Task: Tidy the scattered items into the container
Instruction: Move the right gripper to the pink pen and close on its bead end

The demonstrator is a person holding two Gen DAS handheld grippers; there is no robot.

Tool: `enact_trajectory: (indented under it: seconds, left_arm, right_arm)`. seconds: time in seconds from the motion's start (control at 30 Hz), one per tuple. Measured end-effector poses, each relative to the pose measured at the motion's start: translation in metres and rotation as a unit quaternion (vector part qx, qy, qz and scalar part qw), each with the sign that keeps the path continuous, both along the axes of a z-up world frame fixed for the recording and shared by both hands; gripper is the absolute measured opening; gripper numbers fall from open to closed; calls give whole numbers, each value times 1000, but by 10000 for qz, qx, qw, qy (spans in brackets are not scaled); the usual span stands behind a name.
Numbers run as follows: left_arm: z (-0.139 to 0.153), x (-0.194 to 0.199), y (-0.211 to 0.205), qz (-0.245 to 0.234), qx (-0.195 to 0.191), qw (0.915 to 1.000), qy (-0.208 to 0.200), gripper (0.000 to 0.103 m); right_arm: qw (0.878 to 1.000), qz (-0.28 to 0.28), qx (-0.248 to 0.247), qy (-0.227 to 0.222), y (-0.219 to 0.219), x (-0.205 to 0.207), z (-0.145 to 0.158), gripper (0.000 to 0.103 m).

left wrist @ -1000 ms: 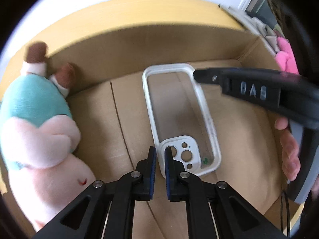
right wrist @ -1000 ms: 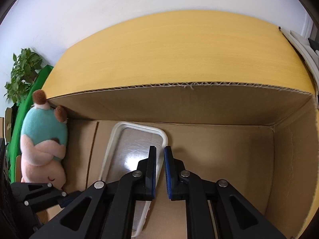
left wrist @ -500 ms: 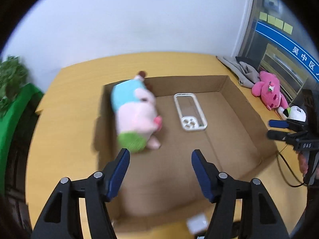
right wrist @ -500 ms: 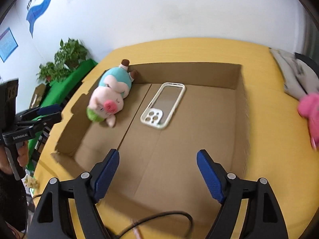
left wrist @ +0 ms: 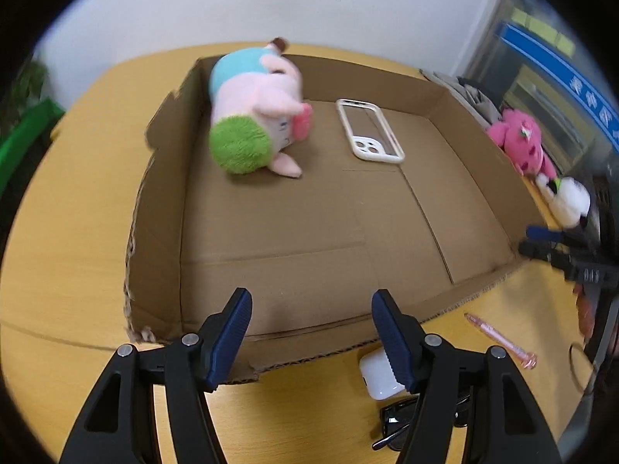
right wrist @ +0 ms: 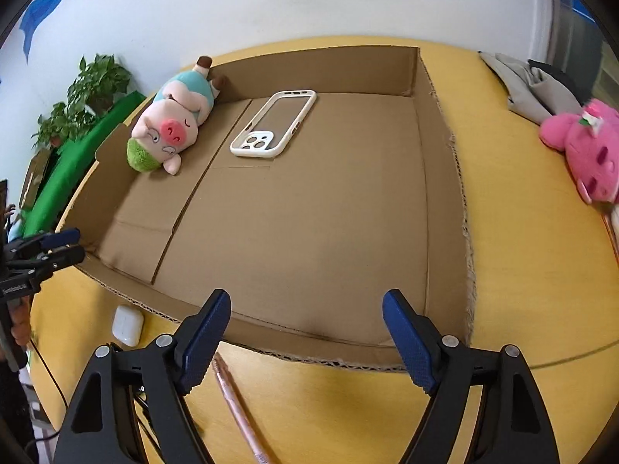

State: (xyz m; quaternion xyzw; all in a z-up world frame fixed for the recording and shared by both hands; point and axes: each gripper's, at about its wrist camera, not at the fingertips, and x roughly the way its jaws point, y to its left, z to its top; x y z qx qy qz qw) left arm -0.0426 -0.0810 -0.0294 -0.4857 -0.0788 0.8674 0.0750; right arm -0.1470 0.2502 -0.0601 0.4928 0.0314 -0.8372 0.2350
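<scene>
Lying flat in the cardboard box (right wrist: 445,178): white-rimmed clear phone case (right wrist: 273,123); left claw (left wrist: 311,334), right claw (right wrist: 307,338) both wide, empty.

Yellow table (right wrist: 522,255): grey folded cloth (right wrist: 530,85) at its far right corner. Potted plant (right wrist: 89,92) and green panel (right wrist: 77,162) beyond its left edge.

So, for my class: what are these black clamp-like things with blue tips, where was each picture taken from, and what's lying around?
They are hand-held grabbing tools, one per hand, each carrying its own camera looking along its fingers. The left tool and right tool are both open and hold nothing. On the yellow table sits a cardboard box containing a pig plush and a phone case. Outside it lie a white earbud case, a pink pen, black sunglasses and a pink plush.
</scene>
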Motion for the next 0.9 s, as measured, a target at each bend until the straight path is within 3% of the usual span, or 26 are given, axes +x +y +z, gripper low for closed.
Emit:
enact_trajectory:
  seconds: [0.2,0.33,0.43,0.53,0.67,0.83,0.9]
  left_arm:
    - [9,31,4,165,-367,9988,288,64]
    - [35,67,29,53,-508,9959,749,66]
    - [40,99,43,-115,-345,9951,920,78]
    - [32,116,57,-258,-39,9959,861,78]
    - [15,123,68,-350,346,9970,600,78]
    - [1,116,91,-516,626,9963,281,78]
    - [-1,112,101,-548,686,9959,213,78]
  right_arm:
    - [9999,37,-21,91,7,22,7,85]
    - [9974,288,76,661,14,67,31,87]
    - [9935,790,66,820,19,111,31,90]
    - [9901,1073,474,767,16,136,5,90]
    - [9930,882,605,496,13,134,-28,83]
    - [9924,801,874,332,7,129,-50,60]
    - [9924,789,894,315,8,131,-46,36]
